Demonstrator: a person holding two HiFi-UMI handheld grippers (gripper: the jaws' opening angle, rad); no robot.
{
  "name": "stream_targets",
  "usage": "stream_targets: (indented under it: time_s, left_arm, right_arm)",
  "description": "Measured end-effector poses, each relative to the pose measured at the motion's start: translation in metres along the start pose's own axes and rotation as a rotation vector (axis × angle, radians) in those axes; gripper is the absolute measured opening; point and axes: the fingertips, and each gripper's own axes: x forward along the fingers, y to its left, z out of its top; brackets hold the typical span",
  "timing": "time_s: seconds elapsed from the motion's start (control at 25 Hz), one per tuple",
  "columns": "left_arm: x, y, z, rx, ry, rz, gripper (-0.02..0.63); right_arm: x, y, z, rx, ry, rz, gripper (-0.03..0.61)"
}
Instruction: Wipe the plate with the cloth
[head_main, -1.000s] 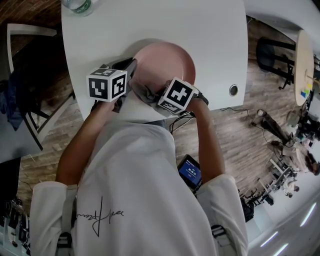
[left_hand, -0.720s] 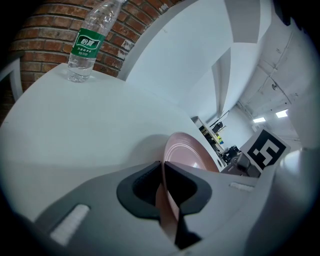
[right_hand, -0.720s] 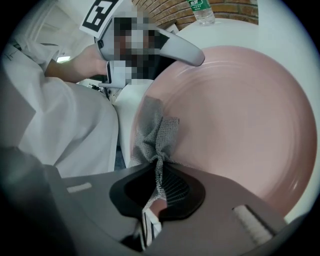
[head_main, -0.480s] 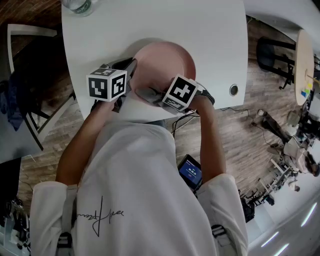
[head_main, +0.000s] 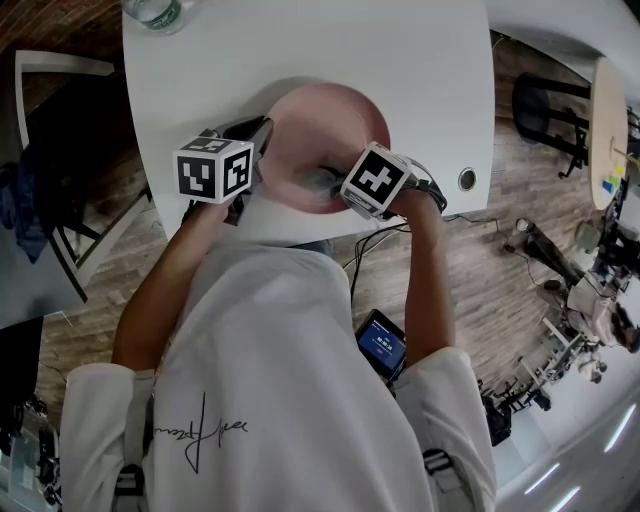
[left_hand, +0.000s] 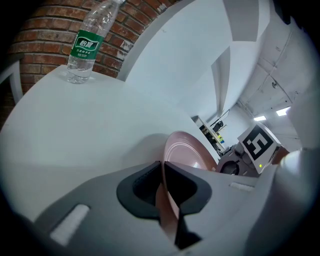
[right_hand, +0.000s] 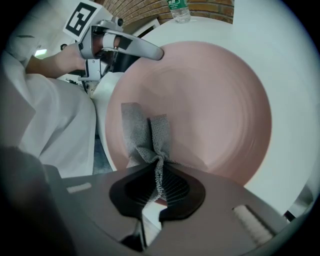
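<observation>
The plate (right_hand: 215, 100), pink and round, was on the white table (head_main: 400, 60), and its rim ran edge-on between the jaws of your left gripper (left_hand: 162, 184). You had those jaws drawn in to a narrow gap, with the dark pads pressed on the rim from either side. The rest of the plate spread out ahead of them. A water bottle (left_hand: 89, 44) stood upright well beyond the tips, far across the table.

Your right gripper (right_hand: 158, 181) pointed steeply down over the plate. Its jaws were pinched tight on a gathered fold of the grey cloth (right_hand: 145, 131). The fold ran up between the ribbed pads, and the loose part fanned out just ahead of the tips, touching the plate's inner surface. Seen past those jaws, your left gripper was up and to the left, at the plate's rim, well apart from the cloth.
</observation>
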Motion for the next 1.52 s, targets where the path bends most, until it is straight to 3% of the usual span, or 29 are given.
stream_targets:
  time_s: [0.28, 0.44, 0.96, 1.2, 1.52]
  left_arm:
    - [0.001, -0.001, 0.000, -0.001, -0.003, -0.003, 0.040]
    - [0.001, -0.001, 0.002, -0.019, -0.015, -0.027, 0.046]
    - [-0.007, -0.002, 0.007, 0.019, -0.034, 0.015, 0.118]
    - [-0.016, 0.000, 0.014, 0.019, -0.086, 0.045, 0.121]
    - [-0.020, -0.013, 0.010, 0.059, -0.077, 0.052, 0.121]
  right_arm:
    - [-0.007, -0.019, -0.003, 0.001, -0.020, -0.088, 0.023]
    - [-0.012, -0.029, 0.002, -0.004, -0.113, -0.152, 0.025]
    - [-0.034, -0.059, 0.012, 0.186, -0.431, -0.367, 0.026]
    - [-0.043, -0.059, 0.016, 0.280, -0.568, -0.393, 0.028]
    - [-0.045, -0.046, 0.017, 0.283, -0.622, -0.396, 0.028]
